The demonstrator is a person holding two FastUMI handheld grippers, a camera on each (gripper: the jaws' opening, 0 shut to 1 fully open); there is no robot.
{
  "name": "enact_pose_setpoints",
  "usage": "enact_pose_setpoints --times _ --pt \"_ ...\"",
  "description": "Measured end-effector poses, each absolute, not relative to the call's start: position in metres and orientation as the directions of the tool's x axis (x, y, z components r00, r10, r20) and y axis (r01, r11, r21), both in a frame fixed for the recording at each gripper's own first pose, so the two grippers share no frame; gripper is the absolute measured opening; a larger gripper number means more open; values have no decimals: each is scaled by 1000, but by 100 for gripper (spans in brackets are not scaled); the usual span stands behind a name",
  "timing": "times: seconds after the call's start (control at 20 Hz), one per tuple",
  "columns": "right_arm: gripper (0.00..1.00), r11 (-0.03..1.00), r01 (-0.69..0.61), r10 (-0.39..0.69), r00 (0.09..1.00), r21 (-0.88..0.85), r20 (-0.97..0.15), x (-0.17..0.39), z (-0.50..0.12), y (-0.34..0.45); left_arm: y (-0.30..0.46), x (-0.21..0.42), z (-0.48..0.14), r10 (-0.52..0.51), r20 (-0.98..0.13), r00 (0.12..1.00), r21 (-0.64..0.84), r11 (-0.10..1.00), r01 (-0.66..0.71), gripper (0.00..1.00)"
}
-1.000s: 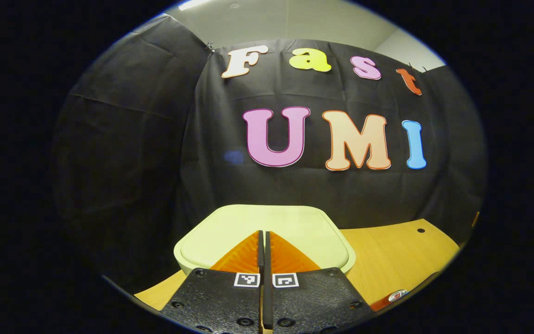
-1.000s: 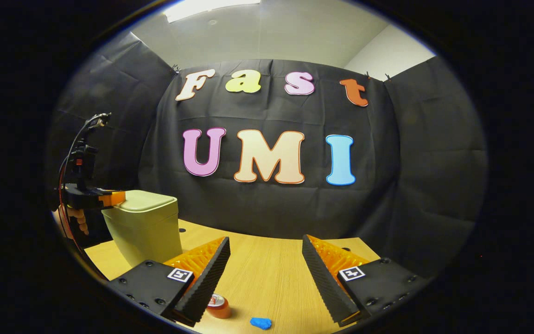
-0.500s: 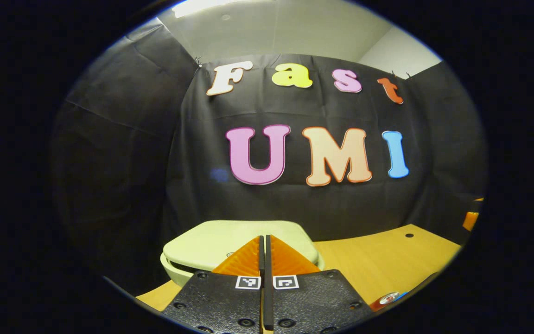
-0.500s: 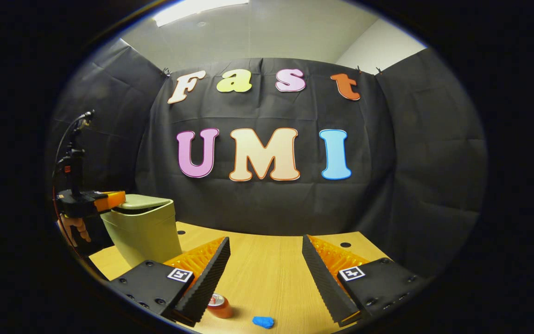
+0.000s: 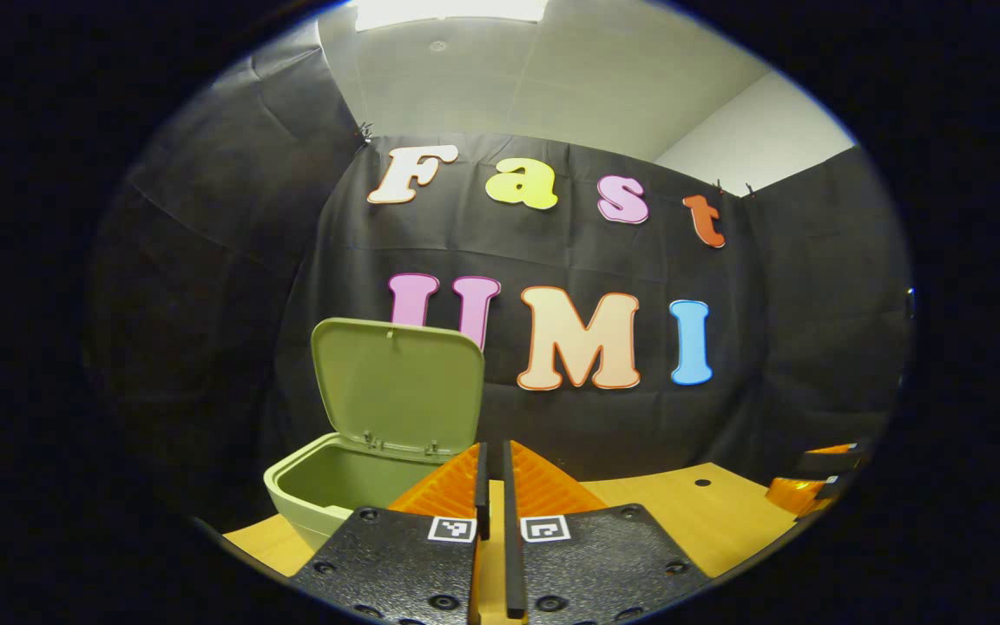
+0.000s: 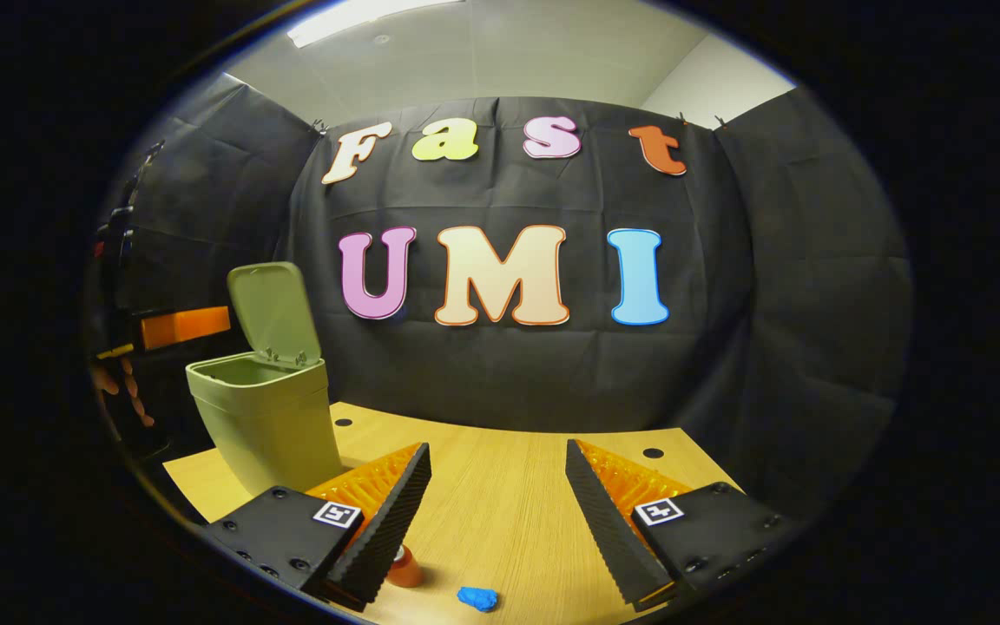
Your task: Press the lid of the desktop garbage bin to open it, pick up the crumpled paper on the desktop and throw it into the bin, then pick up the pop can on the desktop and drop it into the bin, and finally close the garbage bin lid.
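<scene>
The pale green bin [image 6: 267, 425] stands at the table's left with its lid [image 6: 271, 311] swung upright. In the left gripper view the open bin [image 5: 309, 495] and raised lid [image 5: 398, 386] sit just ahead and left of my left gripper [image 5: 491, 446], which is shut with nothing between its fingers. From the right gripper view the left gripper [image 6: 205, 321] hovers left of the lid, above the bin's rim. My right gripper [image 6: 498, 445] stands open over the table. Below it lie a blue crumpled paper [image 6: 477, 598] and a red pop can [image 6: 404, 569], half hidden by one finger.
The wooden table [image 6: 500, 512] has small round holes near its back edge. A hand [image 6: 122, 391] holds the left gripper at the far left. The right gripper [image 5: 812, 477] shows at the right edge of the left gripper view. Black cloth walls close the booth.
The bin lid has sprung from closed to fully upright. My left gripper has lifted off the lid and drawn back. The right gripper has barely moved.
</scene>
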State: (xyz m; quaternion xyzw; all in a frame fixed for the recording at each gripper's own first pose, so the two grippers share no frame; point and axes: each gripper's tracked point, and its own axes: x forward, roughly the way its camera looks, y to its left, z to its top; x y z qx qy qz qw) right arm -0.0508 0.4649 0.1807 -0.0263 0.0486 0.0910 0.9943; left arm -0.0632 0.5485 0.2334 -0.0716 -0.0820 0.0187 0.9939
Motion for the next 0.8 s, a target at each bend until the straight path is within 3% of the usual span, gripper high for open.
enact_pose_setpoints --times 0.05,0.25,0.35,0.5,0.8 --pt "98 980 -193 186 976 -51 -112 -49 177 464 537 -65 234 25 163 986 -134 991 -3 10" --pt "98 976 -211 203 968 -44 -151 -46 156 460 510 -70 231 -6 148 989 -84 996 18 70" --pt "98 977 -209 197 964 -49 -181 -44 143 455 492 -73 232 -29 153 988 -84 996 42 72" --pt "98 976 -206 184 955 -71 -233 -46 119 450 471 -76 226 -65 136 989 -52 996 73 86" --pt "99 973 -218 179 918 -71 -354 -53 55 450 446 -74 224 -121 111 986 -23 992 124 89"
